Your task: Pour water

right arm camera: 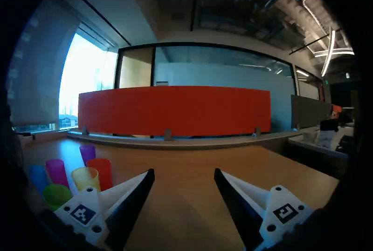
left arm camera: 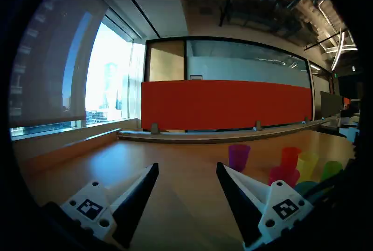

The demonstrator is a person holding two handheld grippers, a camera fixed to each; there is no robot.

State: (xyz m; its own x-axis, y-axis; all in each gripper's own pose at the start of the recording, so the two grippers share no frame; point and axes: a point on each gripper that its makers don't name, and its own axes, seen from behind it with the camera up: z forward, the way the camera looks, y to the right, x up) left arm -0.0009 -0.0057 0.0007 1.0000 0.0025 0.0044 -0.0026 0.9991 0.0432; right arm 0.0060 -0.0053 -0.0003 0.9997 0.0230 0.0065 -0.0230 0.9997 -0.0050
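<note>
A wooden table [left arm camera: 186, 204] is backed by a red panel [left arm camera: 226, 104], a bright window [left arm camera: 107, 88] lying left of it. The left gripper [left arm camera: 186, 165] and right gripper [right arm camera: 183, 171] are held level, spread wide, nothing gripped. Square coded markers [left arm camera: 89, 208] are carried on each. Coloured cups [left arm camera: 290, 158] are seen below the panel's right end in the left gripper view, and below its left end in the right gripper view

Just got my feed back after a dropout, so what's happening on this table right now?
Both tools are open and hold nothing. The left tool and the right tool hover low over the wooden table, facing an orange divider. A cluster of coloured cups stands untouched off the left tool's right side and the right tool's left. No pouring is under way.
</note>
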